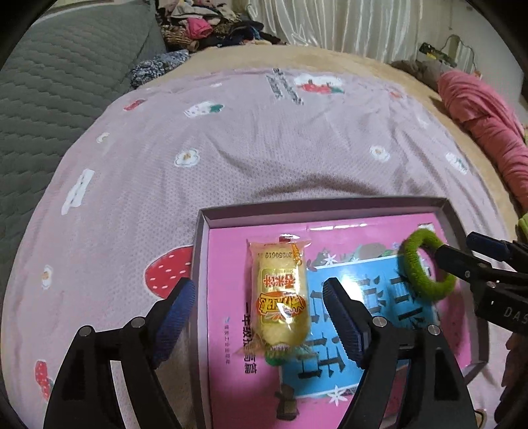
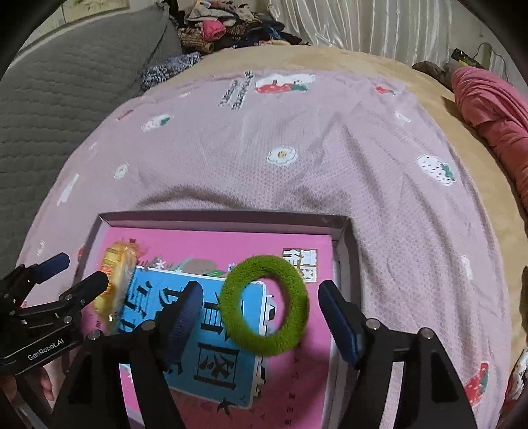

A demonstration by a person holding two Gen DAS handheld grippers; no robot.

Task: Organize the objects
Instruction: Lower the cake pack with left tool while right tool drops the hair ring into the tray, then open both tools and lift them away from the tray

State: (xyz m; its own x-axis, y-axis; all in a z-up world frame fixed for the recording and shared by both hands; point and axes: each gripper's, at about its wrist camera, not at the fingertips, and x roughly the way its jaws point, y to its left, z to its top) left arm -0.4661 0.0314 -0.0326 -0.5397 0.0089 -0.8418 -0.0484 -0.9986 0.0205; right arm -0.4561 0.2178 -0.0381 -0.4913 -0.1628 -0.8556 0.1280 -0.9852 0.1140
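Note:
A shallow grey box (image 1: 201,227) lies on a pink strawberry-print bedspread and holds a pink and blue book (image 1: 227,250). A yellow snack packet (image 1: 280,290) lies on the book, between the open jaws of my left gripper (image 1: 257,297). A green fuzzy hair ring (image 2: 264,305) lies on the book between the open jaws of my right gripper (image 2: 260,310). The ring (image 1: 425,264) and the right gripper (image 1: 462,254) also show at the right of the left wrist view. The left gripper (image 2: 71,274) shows at the left of the right wrist view beside the packet (image 2: 117,283).
The bedspread (image 1: 231,148) covers a tan bed. A grey quilted cushion (image 1: 59,82) lies at the left, a pile of clothes (image 1: 204,23) at the back, a pink garment (image 1: 485,115) at the right, and white curtains (image 1: 330,19) behind.

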